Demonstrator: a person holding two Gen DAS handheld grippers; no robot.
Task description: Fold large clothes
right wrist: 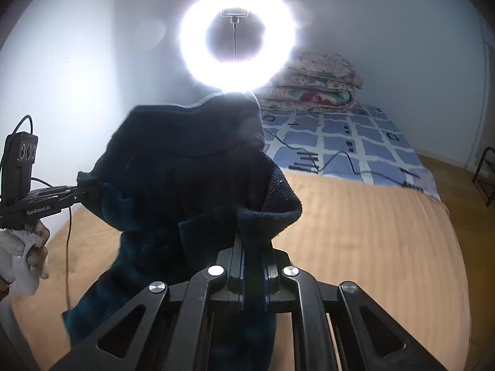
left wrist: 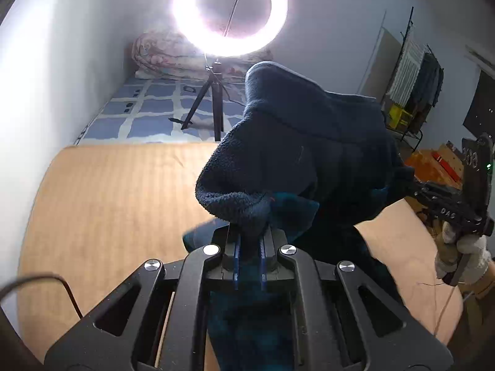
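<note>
The left gripper (left wrist: 249, 241) pinches a fold of the dark fleece (left wrist: 309, 154) between closed jaws; the right gripper (right wrist: 253, 258) clamps another edge. The fleece hangs between them above the tan mat (right wrist: 371, 232), ring light (right wrist: 236, 35) beyond.

a home bedroom
a bed (right wrist: 355, 142) with folded quilt (right wrist: 318, 83), a clothes rack (left wrist: 414, 86), a ring light (left wrist: 230, 9).

fleece garment (left wrist: 309, 154) hides the right hand-held gripper (left wrist: 411, 185) fingertips, its lower part cut off
</note>
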